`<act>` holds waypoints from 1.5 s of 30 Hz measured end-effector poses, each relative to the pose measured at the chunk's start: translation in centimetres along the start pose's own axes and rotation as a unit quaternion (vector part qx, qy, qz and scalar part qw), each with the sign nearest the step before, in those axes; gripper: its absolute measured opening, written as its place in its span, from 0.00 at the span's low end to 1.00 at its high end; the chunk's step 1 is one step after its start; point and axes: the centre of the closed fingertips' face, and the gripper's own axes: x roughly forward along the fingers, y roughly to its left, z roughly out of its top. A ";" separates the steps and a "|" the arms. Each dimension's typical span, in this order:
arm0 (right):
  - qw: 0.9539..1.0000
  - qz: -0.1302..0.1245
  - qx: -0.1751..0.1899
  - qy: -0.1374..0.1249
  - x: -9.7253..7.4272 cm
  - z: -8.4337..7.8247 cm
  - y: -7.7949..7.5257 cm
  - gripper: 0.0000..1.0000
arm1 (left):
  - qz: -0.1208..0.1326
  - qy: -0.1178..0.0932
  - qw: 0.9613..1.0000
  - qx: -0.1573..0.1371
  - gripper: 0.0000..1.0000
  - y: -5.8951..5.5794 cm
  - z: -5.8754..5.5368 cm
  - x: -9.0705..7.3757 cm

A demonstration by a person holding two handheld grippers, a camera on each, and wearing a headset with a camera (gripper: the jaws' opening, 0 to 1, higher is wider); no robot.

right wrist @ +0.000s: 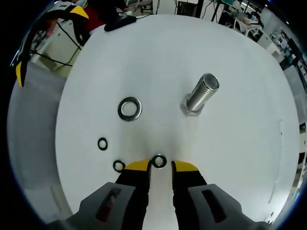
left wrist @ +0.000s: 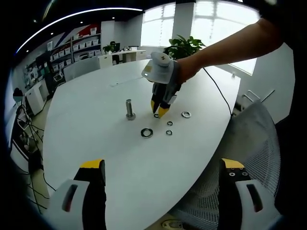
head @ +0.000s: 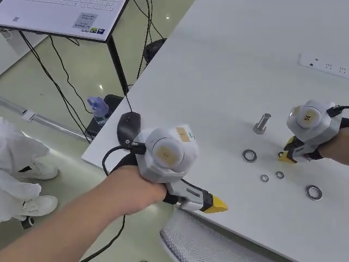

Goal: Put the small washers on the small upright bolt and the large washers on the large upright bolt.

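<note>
If the right gripper closes off-centre: the small washer, lying flat on the table between its tips, may skate out or flip instead of lifting; it is thin and gives the pads little edge to bite
Right claw: jaws narrowly apart, one on each side of that washer, not pinching it as far as I can tell
Left claw: the left gripper hangs near the table edge, jaws wide apart, nothing between them
Wrong-post risk: the upright bolt ahead looks too thick for so small a ring; carried there, it would likely perch on top or jam
Knock risk: a second small washer lies just beside one jaw tip and a third small washer is near; a sideways drag could scatter them
Large rings: one large washer lies near the bolt, the other large washer closer to the person
Around: a mouse at the table edge, a power strip far off, a laptop on a side stand, a mesh chair below
In the way: the table between the right gripper and the bolt looks bare
</note>
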 end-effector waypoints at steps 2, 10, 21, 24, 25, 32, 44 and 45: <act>1.000 -0.002 -0.002 0.004 0.0 0.1 0.2 0.16 | 0.000 0.006 1.000 0.000 0.98 0.0 -0.3 -0.1; 1.000 -0.003 0.008 0.005 0.1 0.1 0.1 0.13 | 0.005 0.005 1.000 -0.003 0.96 0.2 -0.5 -0.6; 1.000 -0.006 0.009 0.009 -0.2 0.0 0.1 0.13 | 0.012 0.012 1.000 -0.001 0.92 0.3 -0.9 -0.9; 1.000 -0.009 0.011 0.006 -0.6 0.0 0.0 0.13 | 0.013 0.008 1.000 -0.006 0.92 0.2 -0.8 -0.9; 1.000 -0.009 0.012 0.005 -0.8 0.0 -0.1 0.13 | 0.012 0.007 1.000 -0.006 0.92 0.2 -0.8 -0.9; 0.999 -0.015 0.029 -0.004 -2.9 -1.0 -0.4 0.13 | 0.012 -0.009 1.000 -0.011 0.97 0.3 0.0 -0.6; 0.998 -0.035 0.041 -0.013 -7.0 -3.5 -0.9 0.13 | 0.004 -0.016 1.000 -0.004 0.94 0.3 1.2 0.0; 0.998 -0.037 0.044 -0.012 -7.3 -3.9 -1.1 0.13 | 0.002 -0.015 1.000 -0.004 0.93 0.3 1.2 0.1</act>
